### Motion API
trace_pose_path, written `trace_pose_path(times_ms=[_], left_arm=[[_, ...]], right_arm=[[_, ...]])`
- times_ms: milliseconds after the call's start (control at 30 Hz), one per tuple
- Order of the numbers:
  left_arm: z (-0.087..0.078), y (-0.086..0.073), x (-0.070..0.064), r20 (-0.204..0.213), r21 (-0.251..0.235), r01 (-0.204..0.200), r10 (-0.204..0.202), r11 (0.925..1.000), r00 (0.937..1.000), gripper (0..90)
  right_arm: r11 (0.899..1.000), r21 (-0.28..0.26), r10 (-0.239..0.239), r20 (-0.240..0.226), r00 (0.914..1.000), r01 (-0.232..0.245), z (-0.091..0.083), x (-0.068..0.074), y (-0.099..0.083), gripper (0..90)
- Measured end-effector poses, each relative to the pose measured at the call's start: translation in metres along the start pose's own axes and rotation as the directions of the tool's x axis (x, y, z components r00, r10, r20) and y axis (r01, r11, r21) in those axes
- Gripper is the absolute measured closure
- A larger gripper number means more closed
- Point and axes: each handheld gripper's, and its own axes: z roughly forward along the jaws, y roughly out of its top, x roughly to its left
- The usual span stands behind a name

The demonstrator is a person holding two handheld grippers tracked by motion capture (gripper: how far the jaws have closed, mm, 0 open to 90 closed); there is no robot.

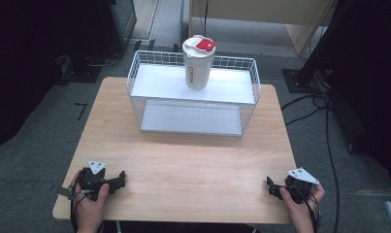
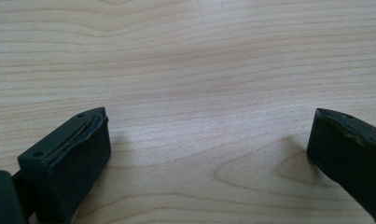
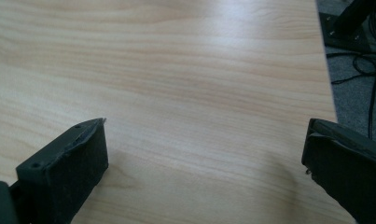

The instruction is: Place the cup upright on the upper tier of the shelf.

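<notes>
A white tumbler with a red-and-white lid stands upright on the top shelf of a white wire rack at the far middle of the wooden table. My left gripper rests at the near left corner, held by a hand, jaws wide apart over bare wood. At the near right corner sits my right gripper, also open with nothing between its jaws. Both are far from the tumbler.
The rack has a lower white shelf with nothing on it. Cables run over the grey floor right of the table; the table's right edge is close to the right gripper. Dark stands flank the far side.
</notes>
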Motion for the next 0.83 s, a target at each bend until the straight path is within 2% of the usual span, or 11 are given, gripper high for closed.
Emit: trace_pose_path(times_ms=[33,133,200,833], left_arm=[[0.0000,0.0000,0.0000,0.000,0.000,0.000,0.000,1.0000,1.0000,0.0],[0.0000,0.0000,0.0000,0.000,0.000,0.000,0.000,1.0000,1.0000,0.0],[0.0000,0.0000,0.0000,0.000,0.000,0.000,0.000,1.0000,1.0000,0.0],[0.0003,0.0004,0.0006,-0.007,-0.001,0.007,-0.007,1.0000,1.0000,0.0]], right_arm=[[1.000,0.008,-0.006,-0.011,0.9999,0.006,0.0009,0.0006,0.0004,0.5],[1.000,0.027,0.014,-0.055,0.9984,-0.012,0.0022,-0.0007,0.0008,0.5],[0.999,0.038,0.031,-0.067,0.9973,-0.028,0.0027,-0.0018,0.0009,0.4],[0.999,0.039,0.029,-0.069,0.9972,-0.026,0.0031,-0.0017,0.0012,0.0]])
